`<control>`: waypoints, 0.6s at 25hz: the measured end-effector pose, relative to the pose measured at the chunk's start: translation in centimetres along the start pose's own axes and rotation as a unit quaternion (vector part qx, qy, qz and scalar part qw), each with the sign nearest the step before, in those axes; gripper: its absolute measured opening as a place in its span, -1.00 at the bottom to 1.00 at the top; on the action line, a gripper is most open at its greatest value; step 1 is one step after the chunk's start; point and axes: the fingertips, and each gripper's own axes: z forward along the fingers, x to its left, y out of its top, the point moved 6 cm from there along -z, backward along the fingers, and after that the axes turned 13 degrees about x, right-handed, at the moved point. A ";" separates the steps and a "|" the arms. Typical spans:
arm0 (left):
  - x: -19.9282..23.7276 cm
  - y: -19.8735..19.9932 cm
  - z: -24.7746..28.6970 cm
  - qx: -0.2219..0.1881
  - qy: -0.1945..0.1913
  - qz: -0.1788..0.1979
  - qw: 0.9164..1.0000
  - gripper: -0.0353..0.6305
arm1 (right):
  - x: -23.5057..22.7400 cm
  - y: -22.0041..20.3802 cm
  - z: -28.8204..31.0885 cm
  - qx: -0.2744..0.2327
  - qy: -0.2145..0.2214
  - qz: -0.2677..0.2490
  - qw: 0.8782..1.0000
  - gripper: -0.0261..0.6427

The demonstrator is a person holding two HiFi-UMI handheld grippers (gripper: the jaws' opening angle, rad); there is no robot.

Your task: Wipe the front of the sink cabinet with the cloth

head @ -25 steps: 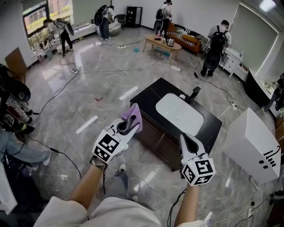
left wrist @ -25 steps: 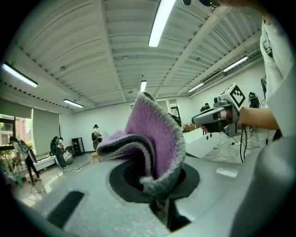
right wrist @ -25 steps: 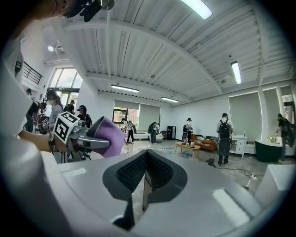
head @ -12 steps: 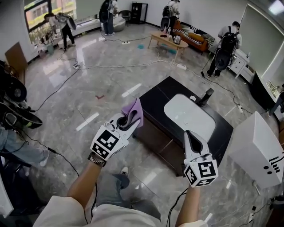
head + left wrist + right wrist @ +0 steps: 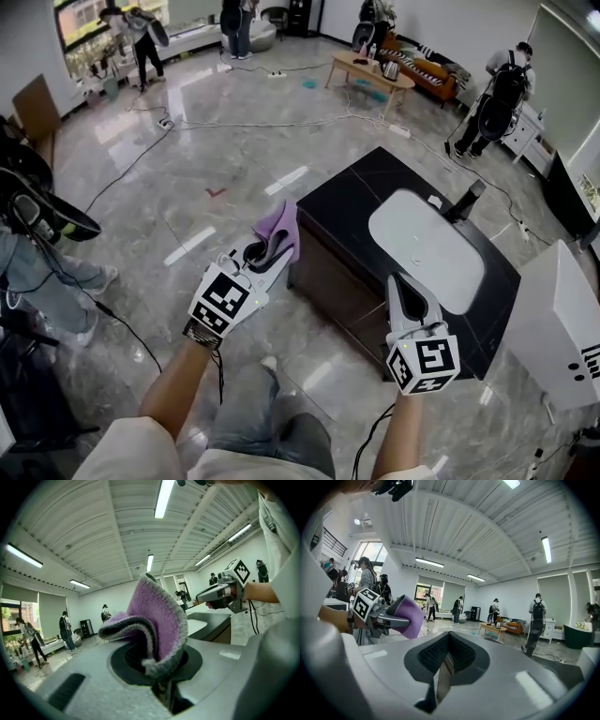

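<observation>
One purple cloth (image 5: 279,230) is the working piece, and it is pinched at its lower edge between the closed jaws of the left gripper (image 5: 272,251). In the left gripper view the cloth (image 5: 159,620) stands up out of the jaws in a loose fold with a grey-edged hem. It is held in the air just beside the near left corner of the sink cabinet (image 5: 342,295), and as far as the head view shows it is not yet against the wood. That gripper points upward, towards the ceiling rather than at the cabinet.

The cabinet's brown front faces the person under a black countertop (image 5: 375,183), which carries a white basin (image 5: 427,248) and a dark faucet (image 5: 466,202). The right gripper (image 5: 397,287) hovers over the cabinet's right part, jaws pressed together with nothing between them.

Around this lies a glossy marble floor (image 5: 187,187) with cables (image 5: 122,192) running across it, and people stand well apart at the far end of the room.

Judging from this, the step in hand is the approach, and wiping has not begun. The next move calls for lowering the left gripper, turning it so the cloth meets the front flat, then sweeping across with steady pressure.
</observation>
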 end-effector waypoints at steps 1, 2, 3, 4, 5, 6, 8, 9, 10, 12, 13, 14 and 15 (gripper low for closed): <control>0.3 -1.1 0.8 0.002 0.002 0.003 1.000 -0.76 | -0.1 -0.8 1.0 0.001 -0.004 0.002 1.000 -0.90; 0.7 -2.2 1.6 0.003 0.003 0.004 1.000 -0.76 | -0.3 -1.5 2.0 0.001 -0.004 0.007 1.000 -0.90; 1.2 -3.4 2.5 0.002 0.004 0.004 1.000 -0.76 | -0.3 -2.4 2.9 0.000 -0.002 0.012 1.000 -0.90; 1.6 -4.6 3.4 -0.002 0.004 0.001 1.000 -0.76 | -0.4 -3.2 3.8 -0.001 0.002 0.015 1.000 -0.90; 2.1 -5.8 4.4 -0.007 0.005 -0.003 1.000 -0.76 | -0.4 -4.2 4.8 0.001 0.005 0.015 1.000 -0.90; 2.5 -6.9 5.4 -0.011 0.005 -0.006 1.000 -0.76 | -0.4 -5.3 5.7 0.005 0.008 0.014 1.000 -0.90; 3.2 -9.1 7.6 -0.010 0.007 -0.007 1.000 -0.76 | -0.7 -7.5 7.6 0.014 0.010 0.014 1.000 -0.90; 3.5 -10.1 8.7 -0.007 0.008 -0.005 1.000 -0.76 | -1.0 -8.6 8.5 0.015 0.010 0.018 1.000 -0.90; 3.7 -11.1 9.7 -0.004 0.008 -0.005 1.000 -0.76 | -1.3 -9.6 9.4 0.013 0.011 0.024 1.000 -0.90; 4.0 -13.2 11.5 0.001 0.009 -0.009 1.000 -0.76 | -1.6 -11.7 11.2 0.011 0.013 0.032 0.999 -0.90; 4.1 -14.4 12.3 0.004 0.010 -0.011 1.000 -0.76 | -1.4 -12.8 12.1 0.011 0.014 0.031 0.999 -0.90; 4.3 -15.6 13.0 0.006 0.010 -0.014 1.000 -0.76 | -1.1 -13.8 12.9 0.012 0.016 0.028 0.999 -0.90; 4.4 -16.8 13.7 0.008 0.011 -0.016 1.000 -0.76 | -0.7 -14.8 13.7 0.013 0.017 0.025 0.999 -0.90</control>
